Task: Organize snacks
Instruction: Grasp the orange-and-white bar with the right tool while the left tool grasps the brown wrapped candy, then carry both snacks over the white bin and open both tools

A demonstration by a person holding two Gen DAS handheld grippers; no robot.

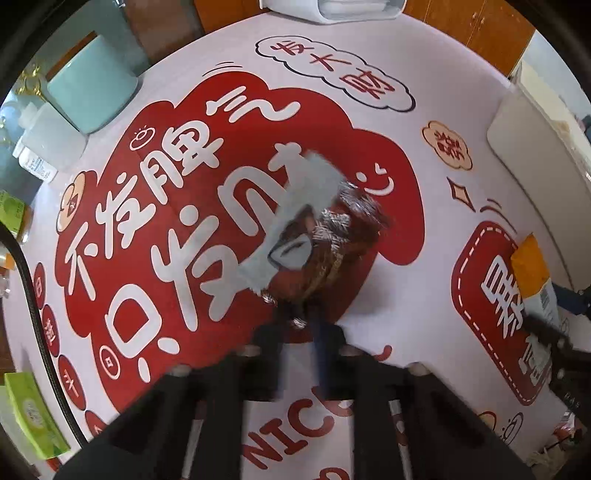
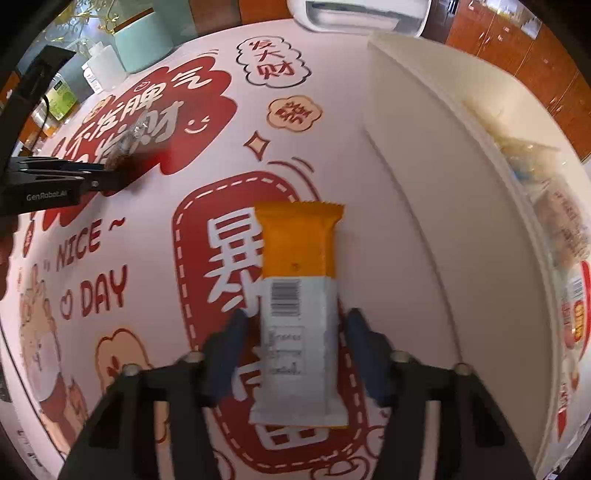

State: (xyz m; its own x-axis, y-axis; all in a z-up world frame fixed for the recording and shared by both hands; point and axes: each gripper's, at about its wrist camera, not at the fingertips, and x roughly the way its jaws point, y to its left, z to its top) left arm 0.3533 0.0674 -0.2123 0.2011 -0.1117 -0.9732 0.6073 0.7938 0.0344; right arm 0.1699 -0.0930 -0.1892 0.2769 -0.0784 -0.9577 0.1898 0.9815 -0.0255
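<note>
My left gripper [image 1: 303, 325] is shut on the edge of a brown and silver snack packet [image 1: 325, 236] with a pale blue band, held above the red and white printed tablecloth [image 1: 166, 206]. The packet and left gripper also show in the right wrist view [image 2: 125, 144], at far left. My right gripper [image 2: 295, 332] is open, its blue fingers either side of an orange and white snack bar [image 2: 299, 295] that lies flat on the cloth. The bar also shows at the right edge of the left wrist view [image 1: 533, 273].
A white storage bin [image 2: 443, 184] with several snack packets inside stands right of the bar. A teal box [image 1: 92, 85], a white bottle [image 1: 44, 144] and green boxes [image 1: 33, 413] line the left. A white container [image 2: 358, 13] stands at the back.
</note>
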